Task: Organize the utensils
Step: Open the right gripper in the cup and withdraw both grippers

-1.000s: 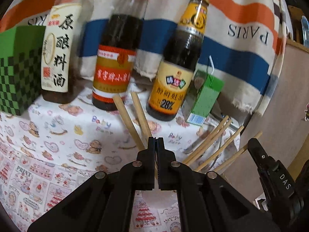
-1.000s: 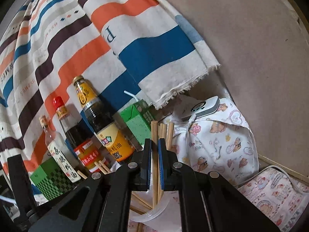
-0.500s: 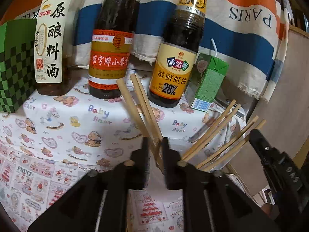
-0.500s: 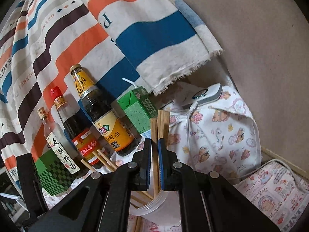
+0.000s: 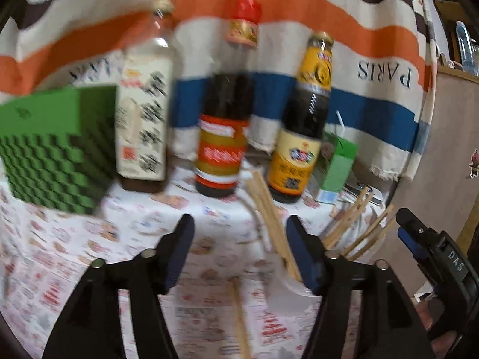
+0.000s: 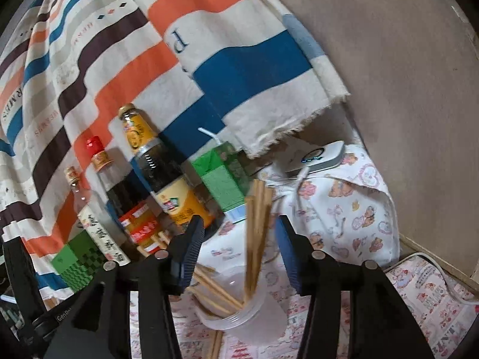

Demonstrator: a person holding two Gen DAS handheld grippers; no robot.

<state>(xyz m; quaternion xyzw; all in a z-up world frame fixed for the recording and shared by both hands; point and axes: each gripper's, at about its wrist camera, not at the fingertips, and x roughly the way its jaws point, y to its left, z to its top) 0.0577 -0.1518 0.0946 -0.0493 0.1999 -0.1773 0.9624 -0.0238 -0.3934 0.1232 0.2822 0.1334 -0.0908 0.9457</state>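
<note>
Several wooden chopsticks [image 6: 254, 239] stand in a clear plastic cup [image 6: 251, 320] on the printed tablecloth. My right gripper [image 6: 239, 254] is open, its jaws wide on either side of the upright chopsticks, holding nothing. My left gripper [image 5: 239, 248] is open and empty, with a pair of chopsticks [image 5: 269, 218] leaning just inside its right jaw and more chopsticks [image 5: 359, 224] fanned out to the right. The right gripper's finger [image 5: 431, 248] shows at the right edge of the left wrist view. A loose chopstick [image 5: 239, 317] lies on the cloth below.
Three sauce bottles stand in a row at the back: clear [image 5: 143, 113], red-capped [image 5: 224, 137] and yellow-labelled [image 5: 302, 137]. A green checked box [image 5: 54, 149] is at left, a green juice carton [image 5: 335, 167] at right. A white device [image 6: 320, 155] with a cable lies far right. A striped cloth hangs behind.
Both grippers were shut on chopsticks and have opened wide, letting them drop into the cup. The left gripper has pulled back and up; its view is blurred.
</note>
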